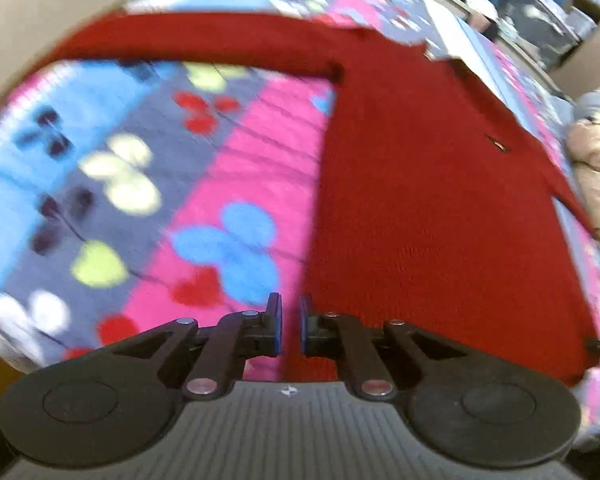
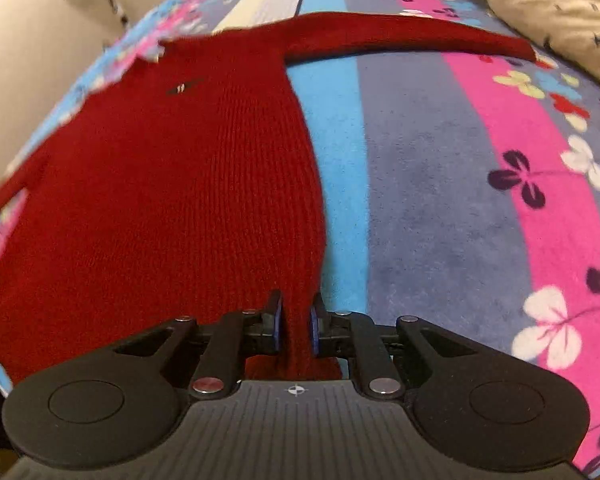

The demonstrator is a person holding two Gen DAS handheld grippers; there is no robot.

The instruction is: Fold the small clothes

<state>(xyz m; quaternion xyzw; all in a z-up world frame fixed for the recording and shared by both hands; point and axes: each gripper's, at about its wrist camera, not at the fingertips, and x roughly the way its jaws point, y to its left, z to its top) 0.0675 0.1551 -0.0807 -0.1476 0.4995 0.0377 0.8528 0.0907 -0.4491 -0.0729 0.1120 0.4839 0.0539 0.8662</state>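
A dark red knitted sweater [image 2: 172, 184] lies flat, sleeves spread, on a fleece blanket [image 2: 440, 200] striped pink, blue and grey with printed butterflies. The right gripper [image 2: 296, 322] pinches a bunched fold of the sweater's near hem between its blue pads. The left gripper [image 1: 290, 326] has its jaws nearly together at the sweater's near left edge (whether cloth is caught there I cannot tell). A beige quilted cover [image 2: 560, 12] lies bunched at the far right, just past the sleeve end. A small dark label [image 2: 182, 88] on the chest is too small to read.
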